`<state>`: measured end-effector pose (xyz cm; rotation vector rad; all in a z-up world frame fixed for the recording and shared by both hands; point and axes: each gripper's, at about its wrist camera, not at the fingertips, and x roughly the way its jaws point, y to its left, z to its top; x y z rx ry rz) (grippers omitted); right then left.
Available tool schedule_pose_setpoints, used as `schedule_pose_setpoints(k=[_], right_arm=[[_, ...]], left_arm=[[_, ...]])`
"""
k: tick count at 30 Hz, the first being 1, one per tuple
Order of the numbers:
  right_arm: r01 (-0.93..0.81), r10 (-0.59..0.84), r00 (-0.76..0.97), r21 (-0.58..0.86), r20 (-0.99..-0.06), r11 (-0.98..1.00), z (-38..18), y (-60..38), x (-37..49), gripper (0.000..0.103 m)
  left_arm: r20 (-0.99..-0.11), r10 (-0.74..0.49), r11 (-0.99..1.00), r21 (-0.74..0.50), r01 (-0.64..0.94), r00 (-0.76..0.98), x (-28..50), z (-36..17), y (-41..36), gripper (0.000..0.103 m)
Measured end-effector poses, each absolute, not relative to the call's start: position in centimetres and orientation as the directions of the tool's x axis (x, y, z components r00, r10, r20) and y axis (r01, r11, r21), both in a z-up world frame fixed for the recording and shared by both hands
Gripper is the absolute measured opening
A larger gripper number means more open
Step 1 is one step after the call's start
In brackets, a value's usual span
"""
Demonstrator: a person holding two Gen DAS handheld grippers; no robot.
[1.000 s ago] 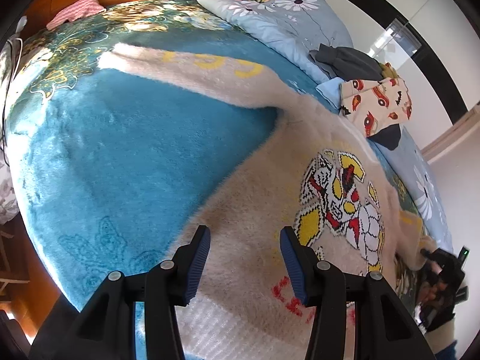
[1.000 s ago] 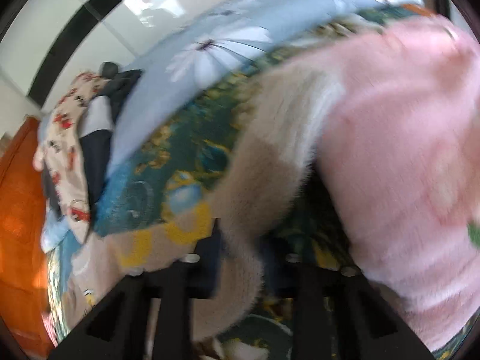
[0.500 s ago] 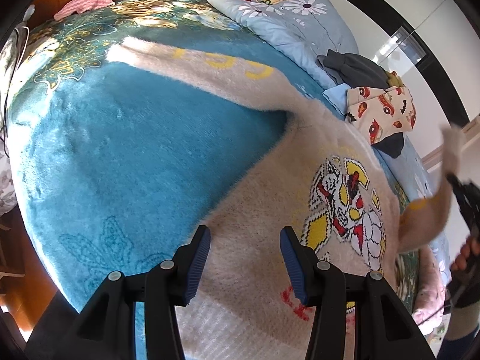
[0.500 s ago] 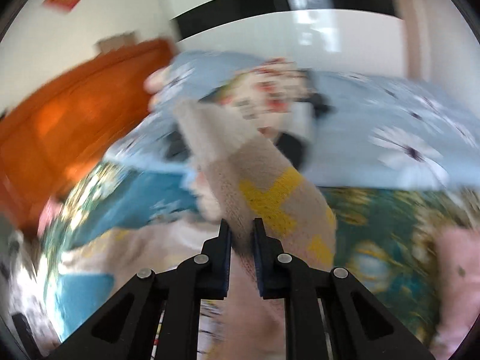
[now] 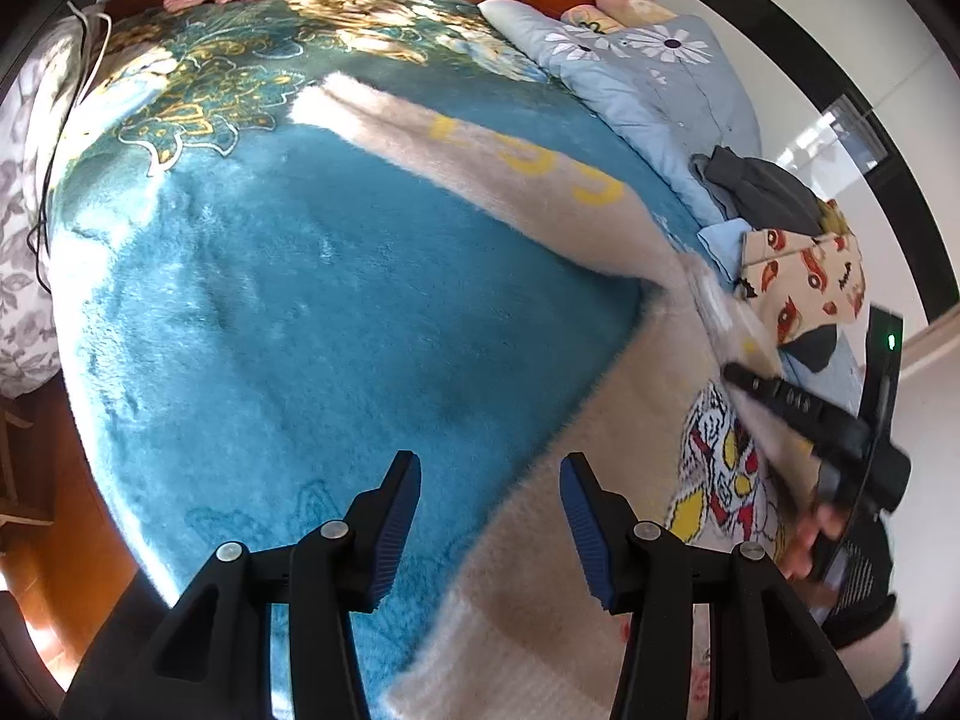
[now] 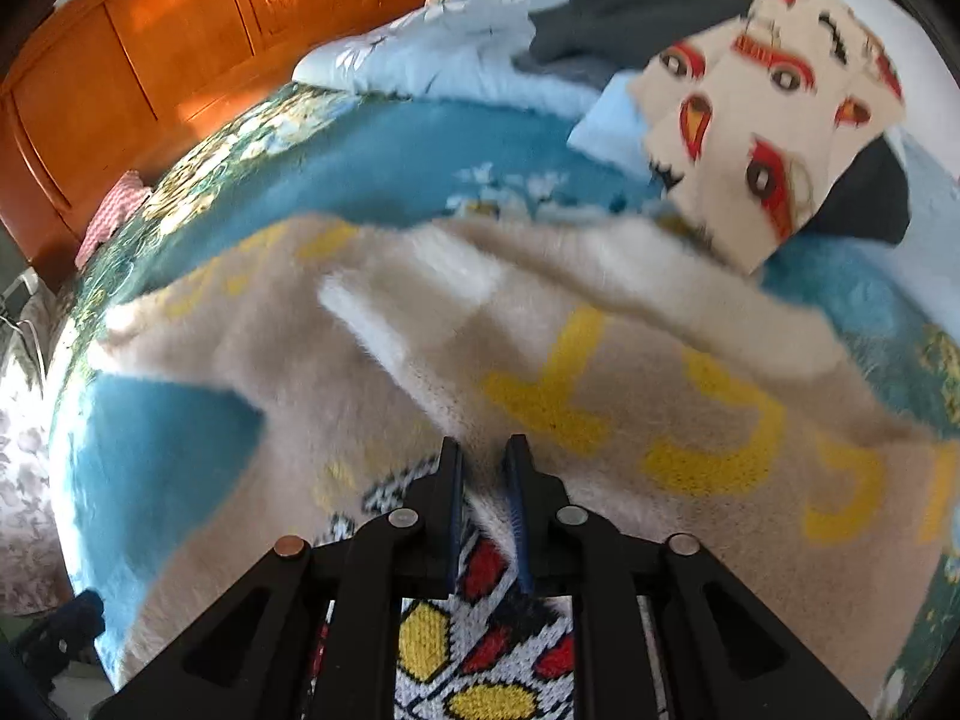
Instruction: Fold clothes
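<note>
Sweater (image 6: 630,420): fuzzy beige, yellow-lettered sleeve folded across its front.

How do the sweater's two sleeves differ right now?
The far sleeve lies stretched out flat on the blue blanket; the near sleeve is folded across the sweater's body, over its knitted picture. The far sleeve is untouched; the near sleeve is pinched in the right tongs. The left tongs hang open, holding neither. Both sleeves are fuzzy beige with yellow lettering.

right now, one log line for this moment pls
task: fold sweater | right gripper: shut on sleeve, over chest | left gripper: open, empty | other sleeve: flat
</note>
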<state>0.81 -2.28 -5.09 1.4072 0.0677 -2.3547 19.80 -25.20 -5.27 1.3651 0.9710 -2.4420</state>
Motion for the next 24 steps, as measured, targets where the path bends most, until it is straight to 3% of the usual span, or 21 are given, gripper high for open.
schedule_pose_setpoints(k=[4,7,11,14,18,24], right_arm=[[0.451,-0.467,-0.308,0.305,-0.829,-0.839,-4.6,-1.6,1.3,0.041],[0.491,-0.57,-0.263,0.4,-0.778,-0.774,-3.0,0.8,1.8,0.041],[0.381,-0.498,-0.423,0.35,-0.757,-0.856,-0.6,7.4,1.6,0.041],[0.247,-0.367,-0.504,0.277,-0.782,-0.929,-0.2,12.5,1.7,0.041],[0.197,-0.287,-0.489,0.216,-0.824,-0.956,-2.1,16.2,2.1,0.041],[0.134,-0.322,-0.445,0.294,-0.835,-0.946,-5.1,17.9,2.1,0.041]], left_arm=[[-0.81,0.17,-0.786,-0.455,0.419,-0.561,17.8,-4.8,-24.2,0.052],[-0.798,0.193,-0.82,-0.451,0.352,-0.571,15.2,-3.5,-22.5,0.052],[-0.776,0.228,-0.855,-0.448,0.26,-0.588,11.3,-1.9,-20.0,0.052],[-0.765,0.236,-0.864,-0.448,0.231,-0.599,9.2,-1.3,-19.1,0.052],[-0.776,0.214,-0.805,-0.484,0.342,-0.593,8.5,-2.9,-21.6,0.052],[-0.819,0.091,-0.692,-0.461,0.556,-0.566,9.4,-4.9,-29.2,0.052]])
